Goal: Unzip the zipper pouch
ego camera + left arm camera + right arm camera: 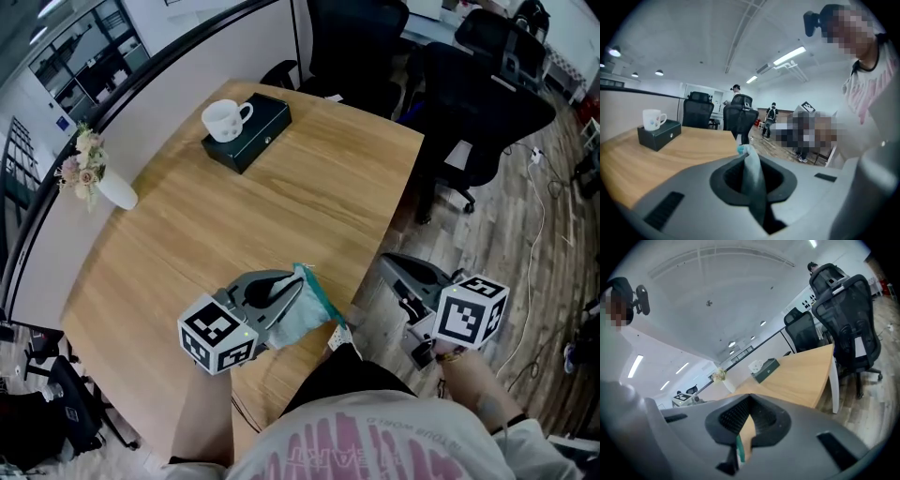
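Right now my left gripper (292,286) has its fingers clamped on the zipper pouch (307,315), a pale teal fabric pouch that sits at the near edge of the wooden table (281,187), just in front of me. In the left gripper view the fabric runs up between the closed jaws and pokes out past their tips. My right gripper (398,269) has its fingers together, off the table's side over the wood floor (525,234), apart from the pouch.

Far across the table stands a black box (255,133) with a white mug (225,119) on top. A white vase (114,192) of flowers (82,164) stands at the left edge by the partition. Black office chairs (487,112) crowd the far right corner. Nothing lies between the pouch and the box.

My left gripper covers much of the pouch, so I cannot make out its zipper or pull. A thin green sliver (739,449) shows low between my right jaws; I cannot tell what it is.
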A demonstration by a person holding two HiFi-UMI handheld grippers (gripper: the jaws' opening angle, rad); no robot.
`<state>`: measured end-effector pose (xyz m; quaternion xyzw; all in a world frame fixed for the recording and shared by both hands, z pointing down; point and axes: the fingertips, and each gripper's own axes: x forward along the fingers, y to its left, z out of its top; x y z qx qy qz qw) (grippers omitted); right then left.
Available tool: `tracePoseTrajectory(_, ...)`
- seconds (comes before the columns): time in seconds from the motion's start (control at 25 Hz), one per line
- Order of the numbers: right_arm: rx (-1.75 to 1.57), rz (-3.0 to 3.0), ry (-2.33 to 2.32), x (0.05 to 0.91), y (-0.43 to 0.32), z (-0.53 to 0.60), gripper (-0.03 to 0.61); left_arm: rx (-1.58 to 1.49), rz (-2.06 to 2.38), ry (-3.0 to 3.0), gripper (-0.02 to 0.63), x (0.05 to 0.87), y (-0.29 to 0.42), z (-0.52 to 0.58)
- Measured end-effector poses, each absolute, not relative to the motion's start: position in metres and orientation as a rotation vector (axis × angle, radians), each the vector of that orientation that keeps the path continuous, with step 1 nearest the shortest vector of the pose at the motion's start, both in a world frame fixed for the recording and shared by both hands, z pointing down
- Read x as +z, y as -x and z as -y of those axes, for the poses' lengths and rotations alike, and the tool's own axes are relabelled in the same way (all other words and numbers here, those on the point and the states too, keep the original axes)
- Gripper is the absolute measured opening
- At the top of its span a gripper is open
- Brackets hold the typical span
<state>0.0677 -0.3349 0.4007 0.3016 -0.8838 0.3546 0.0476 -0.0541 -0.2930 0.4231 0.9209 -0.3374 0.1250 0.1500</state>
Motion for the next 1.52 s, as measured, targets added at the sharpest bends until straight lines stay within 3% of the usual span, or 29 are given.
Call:
tracePoseTrajectory(0.32, 1.430, 2.738, -0.707, 0.364, -0.035, 0.318, 0.005, 0.238, 0.989, -2.854, 0.018, 0.350, 0.033, 0.270)
tracePoseTrajectory(0.44, 1.768, 2.692, -0.463, 0.348, -0.018, 0.301, 0.098, 0.227, 0.984, -2.920, 0.018, 0.335, 0.029, 0.264)
tracePoseTrajectory(0.52, 1.983, 2.610, -0.350, 0.344, -0.010, 0.293, 0.118, 0.228, 0.977, -2.954, 0.018, 0.328, 0.026, 0.260)
tracePoseTrajectory(0.96, 2.244, 2.492, -0.250, 0.340, 0.004, 0.289, 0.112, 0.421, 0.806, -3.097, 0.017, 0.330, 0.001, 0.236)
tracePoseTrajectory(1.52, 2.107, 2.539, -0.406, 0.342, 0.008, 0.298, 0.000, 0.474, 0.887, -3.083, 0.017, 0.337, 0.006, 0.242)
